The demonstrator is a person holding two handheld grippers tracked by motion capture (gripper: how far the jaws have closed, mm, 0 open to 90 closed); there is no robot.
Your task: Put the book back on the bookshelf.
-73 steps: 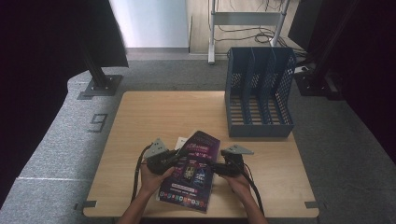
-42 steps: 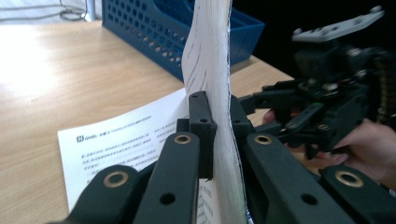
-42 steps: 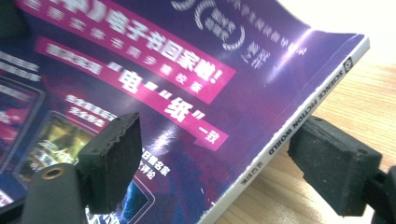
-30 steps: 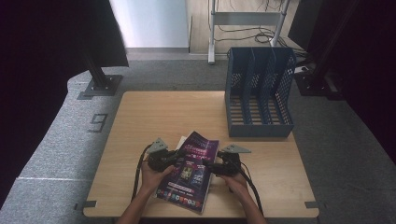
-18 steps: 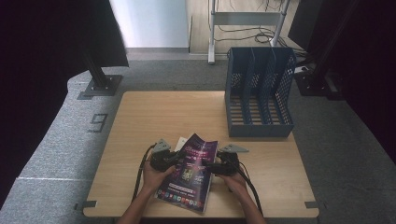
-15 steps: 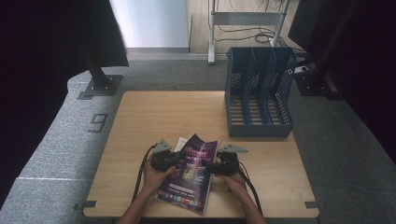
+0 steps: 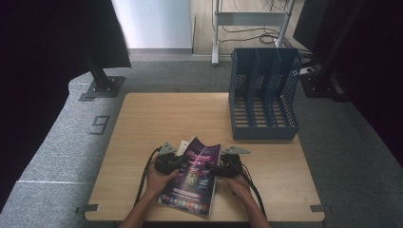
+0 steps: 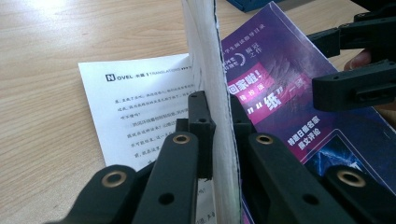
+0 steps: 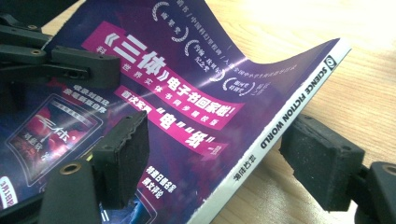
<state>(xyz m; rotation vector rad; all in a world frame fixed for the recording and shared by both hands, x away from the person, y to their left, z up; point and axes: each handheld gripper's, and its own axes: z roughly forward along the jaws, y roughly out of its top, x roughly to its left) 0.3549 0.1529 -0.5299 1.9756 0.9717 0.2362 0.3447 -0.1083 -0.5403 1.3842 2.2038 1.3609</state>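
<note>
Fingers of left gripper (image 8: 219,140) clamped on magazine's (image 7: 192,178) page edge, which stands upright between pads. Fingers of right gripper (image 9: 229,163) wide, straddling magazine's spine side, one over purple cover, other beneath on worktop (image 7: 157,118); jaws just been closing slightly, pads not pressing. Magazine at near edge of worktop, between both hands, partly lifted. White printed sheet (image 8: 140,107) lies beside it. Blue file rack (image 7: 263,95) stands well apart at far right.

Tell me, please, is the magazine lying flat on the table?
No. The left gripper pinches one edge of the magazine, raising it, and its cover bows.
</note>
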